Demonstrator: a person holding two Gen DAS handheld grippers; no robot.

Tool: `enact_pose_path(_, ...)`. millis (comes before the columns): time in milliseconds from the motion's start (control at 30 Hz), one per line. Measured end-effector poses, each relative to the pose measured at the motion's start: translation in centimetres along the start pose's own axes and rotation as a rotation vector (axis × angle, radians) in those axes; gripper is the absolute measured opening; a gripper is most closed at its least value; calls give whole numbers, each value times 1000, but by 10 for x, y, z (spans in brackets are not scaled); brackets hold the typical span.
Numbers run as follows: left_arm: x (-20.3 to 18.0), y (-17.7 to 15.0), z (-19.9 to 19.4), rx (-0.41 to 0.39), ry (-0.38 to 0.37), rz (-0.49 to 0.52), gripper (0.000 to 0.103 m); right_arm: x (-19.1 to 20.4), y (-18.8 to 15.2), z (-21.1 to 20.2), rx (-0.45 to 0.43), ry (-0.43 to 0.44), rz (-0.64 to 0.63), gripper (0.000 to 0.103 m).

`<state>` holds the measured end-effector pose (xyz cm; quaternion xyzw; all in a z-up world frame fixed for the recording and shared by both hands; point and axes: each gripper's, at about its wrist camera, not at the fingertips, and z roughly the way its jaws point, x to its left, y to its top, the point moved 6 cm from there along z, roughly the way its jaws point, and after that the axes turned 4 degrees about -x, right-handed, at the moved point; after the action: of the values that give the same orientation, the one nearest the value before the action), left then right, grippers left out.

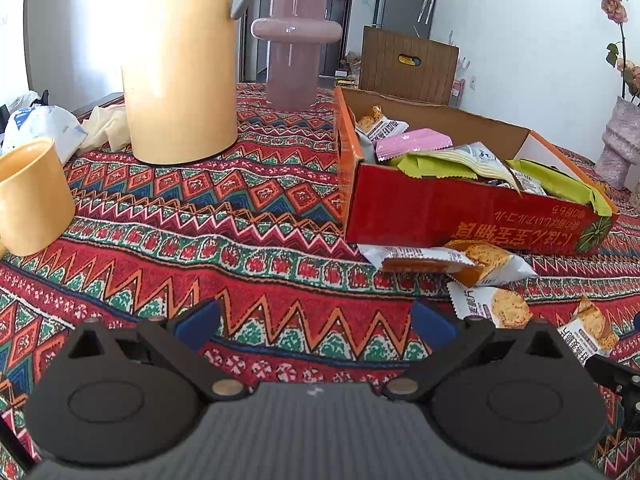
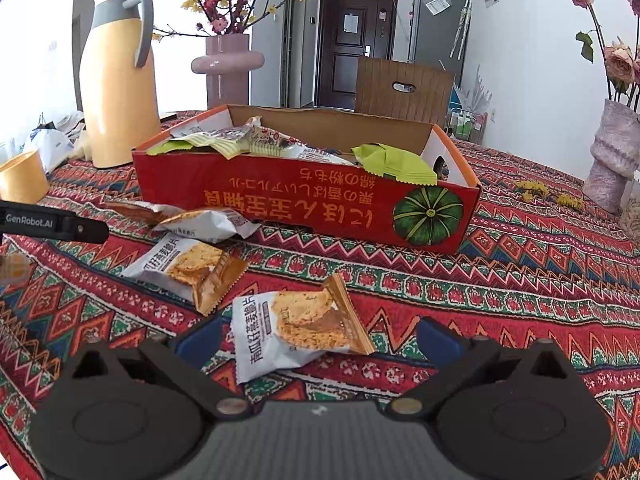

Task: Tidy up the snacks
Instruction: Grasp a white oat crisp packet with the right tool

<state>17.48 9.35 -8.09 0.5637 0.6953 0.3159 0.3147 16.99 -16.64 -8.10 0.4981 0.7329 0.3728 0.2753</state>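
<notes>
A white-and-orange cracker packet (image 2: 298, 330) lies flat on the patterned worktop (image 2: 500, 304), directly between the spread blue fingertips (image 2: 200, 338) of the right tongs (image 2: 316, 338), which touch nothing. At about ten o'clock from it lies a second packet of the same kind (image 2: 192, 270), and further along that line two more (image 2: 208, 222) sit overlapped just in front of the red cardboard box (image 2: 304, 208). The box stands at twelve o'clock from the right tongs, open-topped, with a green pumpkin printed on its front wall; green (image 2: 394, 162) and white wrappers are heaped inside it.

In the left wrist view, the left tongs (image 1: 314, 326) are also spread wide and empty above bare cloth. The box (image 1: 460, 216) sits at one o'clock from them, with a pink wrapper (image 1: 412, 144) among its contents, and the loose packets (image 1: 492, 258) lie at two to three o'clock along its front.

A tall yellow thermos jug (image 1: 180, 60) stands at eleven o'clock, a yellow cup (image 1: 32, 196) at nine o'clock near the view's edge, and a pink vase (image 1: 294, 52) with flowers behind the jug. A brown chair back (image 1: 408, 66) shows beyond the box.
</notes>
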Motion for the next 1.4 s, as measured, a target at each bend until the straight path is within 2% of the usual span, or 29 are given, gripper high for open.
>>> enact_pose_path(467,0,-4,3,10,-33,-25,103,2,3,27,82,11,-43,103)
enact_pose_path(600,1,-4,3,7,-29,-29,103,-5,5,38,105,44,40,103)
enact_pose_path(867,3,-4,3,4,-25,-42,103,-5,4,39,82,47,44,103)
enact_pose_path(900,3,-4,3,5,-25,-43,103,-5,4,37,72,51,44,99)
enact_pose_path(1033,3,-4,4,5,-22,-41,103,0,5,29,28,73,28,66)
enact_pose_path(1133,3,-4,4,7,-18,-41,103,3,4,25,7,76,20,54)
enact_pose_path(1233,3,-4,5,8,-16,-40,103,3,3,22,-14,72,27,48)
enact_pose_path(1400,3,-5,5,9,-10,-39,103,-9,5,18,-56,66,98,48)
